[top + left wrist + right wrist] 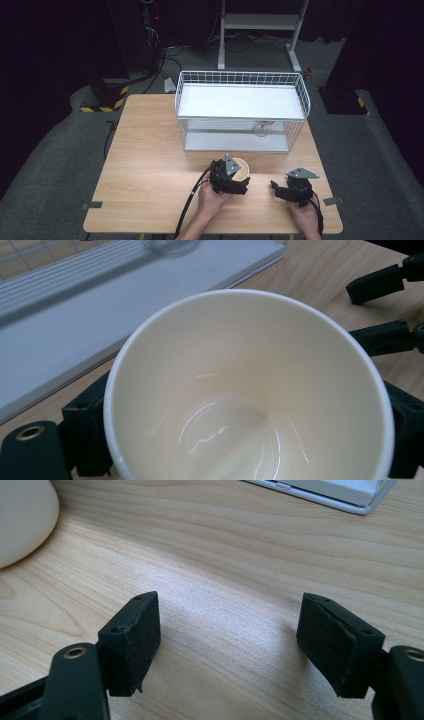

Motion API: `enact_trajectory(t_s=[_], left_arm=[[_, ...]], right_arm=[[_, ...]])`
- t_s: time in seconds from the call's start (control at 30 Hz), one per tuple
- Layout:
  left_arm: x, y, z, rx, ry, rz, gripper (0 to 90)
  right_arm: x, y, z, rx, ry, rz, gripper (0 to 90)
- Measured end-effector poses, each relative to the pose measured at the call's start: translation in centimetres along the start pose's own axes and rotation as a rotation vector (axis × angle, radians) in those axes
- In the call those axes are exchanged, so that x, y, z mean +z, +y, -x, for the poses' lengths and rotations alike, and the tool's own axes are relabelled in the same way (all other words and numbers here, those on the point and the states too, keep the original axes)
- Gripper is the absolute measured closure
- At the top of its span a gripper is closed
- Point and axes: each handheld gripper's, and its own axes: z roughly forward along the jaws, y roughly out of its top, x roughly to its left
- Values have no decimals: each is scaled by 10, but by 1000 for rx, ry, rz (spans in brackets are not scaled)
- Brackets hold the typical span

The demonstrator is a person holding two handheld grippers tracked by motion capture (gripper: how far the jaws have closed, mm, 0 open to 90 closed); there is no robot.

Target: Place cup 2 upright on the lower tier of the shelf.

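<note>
A cream paper cup (241,169) stands on the wooden table just in front of the wire rack. My left gripper (235,176) is shut on it. In the left gripper view the cup's empty, glossy inside (240,390) faces the camera, and a black finger (85,430) presses against each side of its wall. My right gripper (276,187) rests low over the table to the cup's right and stands open. Between its pads (135,635) there is bare wood. The cup's side (20,520) shows at the top left of the right gripper view.
A white wire rack (242,107) with a flat shelf stands at the back of the table. An upturned clear glass (262,129) sits on its lower tray (75,330). Bare wood stretches over the table's left half (145,150). The floor beyond holds cables and a stand.
</note>
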Motion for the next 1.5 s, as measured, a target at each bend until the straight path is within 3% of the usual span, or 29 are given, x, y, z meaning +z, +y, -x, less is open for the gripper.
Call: enact_trajectory(t_s=[0.4, 0.57, 0.8, 1.07, 1.37, 1.5], left_arm=[[-5, 6, -6, -9, 19, 5, 99], [-8, 7, -13, -90, -4, 4, 99], [-10, 10, -21, -114, 3, 0, 99], [-9, 9, -29, -147, 61, -38, 99], [-7, 9, -37, -163, 77, -54, 99], [-8, 13, -40, -147, 90, -68, 99]], right_arm=[[0, 0, 0, 0, 0, 0, 254], [0, 0, 0, -1, -1, 0, 254], [0, 0, 0, -2, -1, 1, 254], [0, 0, 0, -3, -1, 1, 254], [0, 0, 0, -4, 0, 1, 253], [0, 0, 0, -6, -1, 1, 252]])
